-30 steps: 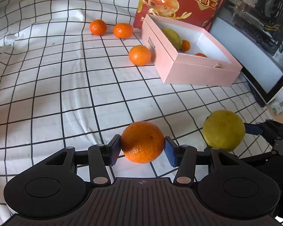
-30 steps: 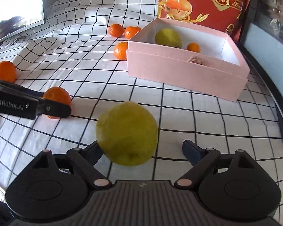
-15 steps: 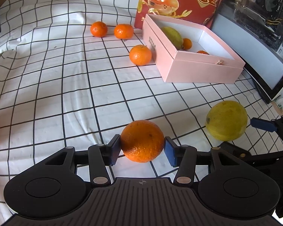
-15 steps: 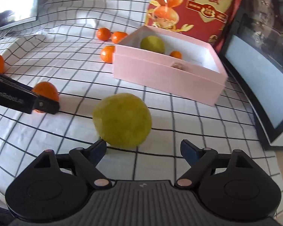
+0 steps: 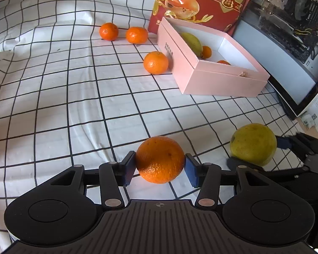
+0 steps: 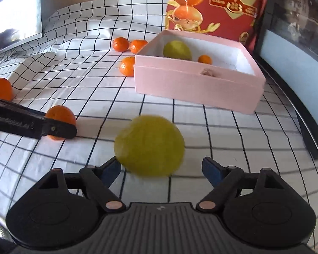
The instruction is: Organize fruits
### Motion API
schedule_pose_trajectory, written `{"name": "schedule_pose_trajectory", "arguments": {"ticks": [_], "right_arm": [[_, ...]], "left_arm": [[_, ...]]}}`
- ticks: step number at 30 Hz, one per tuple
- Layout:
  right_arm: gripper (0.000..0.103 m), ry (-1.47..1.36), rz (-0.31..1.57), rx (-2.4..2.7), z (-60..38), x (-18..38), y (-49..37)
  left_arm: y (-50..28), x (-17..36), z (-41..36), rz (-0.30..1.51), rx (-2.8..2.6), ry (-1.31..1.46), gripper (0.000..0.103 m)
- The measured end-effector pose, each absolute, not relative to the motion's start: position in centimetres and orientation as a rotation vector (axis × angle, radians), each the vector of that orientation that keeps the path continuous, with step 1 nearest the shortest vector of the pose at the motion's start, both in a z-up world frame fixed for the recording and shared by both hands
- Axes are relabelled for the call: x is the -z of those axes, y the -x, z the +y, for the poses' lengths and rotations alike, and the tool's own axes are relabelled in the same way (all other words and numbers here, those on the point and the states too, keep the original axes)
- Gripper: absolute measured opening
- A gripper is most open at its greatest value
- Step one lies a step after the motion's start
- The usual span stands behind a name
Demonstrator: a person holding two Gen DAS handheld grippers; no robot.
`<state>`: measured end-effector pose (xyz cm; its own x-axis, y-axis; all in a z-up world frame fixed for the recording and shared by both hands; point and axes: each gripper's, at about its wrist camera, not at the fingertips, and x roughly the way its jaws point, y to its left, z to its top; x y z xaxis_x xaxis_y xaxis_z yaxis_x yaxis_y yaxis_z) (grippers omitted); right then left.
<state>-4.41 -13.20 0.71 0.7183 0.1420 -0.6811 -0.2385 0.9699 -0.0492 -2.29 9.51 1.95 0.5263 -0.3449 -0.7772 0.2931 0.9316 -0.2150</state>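
The left tongs [image 5: 160, 168] pinch one orange [image 5: 160, 159], a blue pad pressed to each of its sides, near the front of the desk [image 5: 53, 97] with its black-checked white cloth. The right tongs [image 6: 161, 168] stand spread around one yellow-green fruit [image 6: 149, 146]: its left side touches the left pad, while the right pad stands apart from it.

Counted across both views, there are six oranges outside the pink box [image 5: 218, 82]: the pinched one, one just beside the box's left wall [image 5: 156, 62], two farther back [image 5: 109, 31] [image 5: 137, 35], and one at the far left [image 6: 1, 89]. Inside the box lie one more yellow-green fruit [image 6: 177, 50] and two small oranges [image 5: 206, 52] [image 5: 223, 62]. A red printed bag [image 5: 201, 2] stands behind the box.
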Motion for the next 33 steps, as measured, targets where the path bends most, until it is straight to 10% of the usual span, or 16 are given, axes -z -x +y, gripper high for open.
{"name": "schedule_pose_trajectory", "arguments": {"ticks": [9,33], "right_arm": [[0.065,0.150,0.754,-0.266,-12.5,-0.9,3.9],[0.064,0.141,0.768,-0.257,-12.8,-1.0,5.7]], "left_arm": [[2.4,-2.0,9.2,0.936,0.381,0.040,0.054],[3.2,-1.7,9.8,0.881,0.396,0.057,0.054]]}}
